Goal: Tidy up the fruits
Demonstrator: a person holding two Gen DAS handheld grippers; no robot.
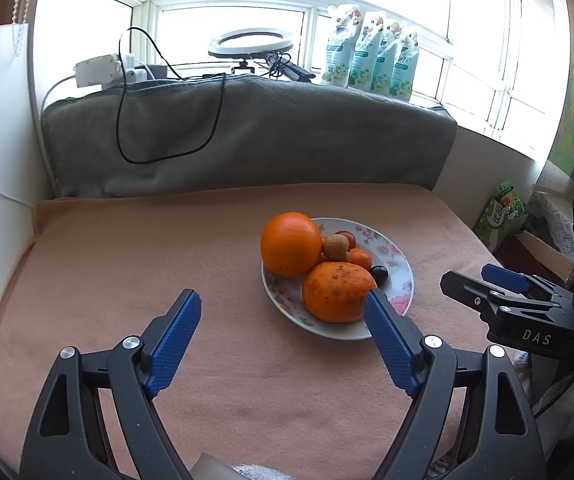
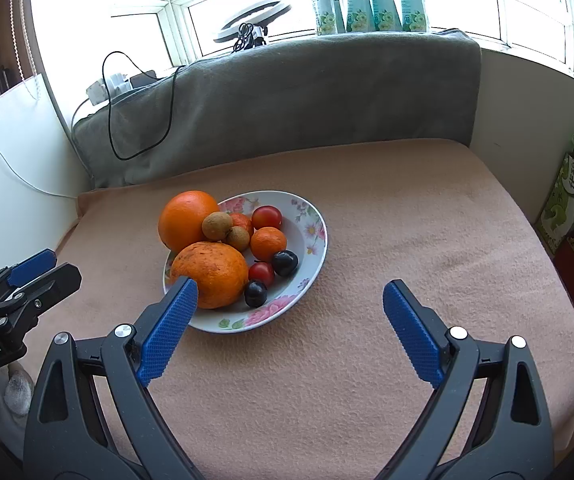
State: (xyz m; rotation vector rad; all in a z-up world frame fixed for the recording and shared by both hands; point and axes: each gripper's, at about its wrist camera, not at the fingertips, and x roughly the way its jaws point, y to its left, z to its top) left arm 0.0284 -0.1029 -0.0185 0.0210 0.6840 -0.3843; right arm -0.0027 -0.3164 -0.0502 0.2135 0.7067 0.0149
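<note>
Plate [image 2: 315, 236]: floral, shallow, breakable; set on the peach cloth [image 2: 367, 360], all the fruit piled in it.
Large oranges [image 2: 209, 274]: two, judged heavy, firm, apt to roll; best taken across the widest part.
Small fruit [image 2: 267, 217]: tomatoes, dark plums, longans, mandarin; judged light and easily bruised.
Left gripper [image 1: 285, 306]: spread wide, nothing held; plate just beyond its right fingertip.
Right gripper [image 2: 291, 294]: spread wide, nothing held; near orange just ahead of its left fingertip.

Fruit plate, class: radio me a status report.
Left gripper open, empty. Right gripper open, empty. All fruit piled on floral plate. Nothing in the way.
</note>
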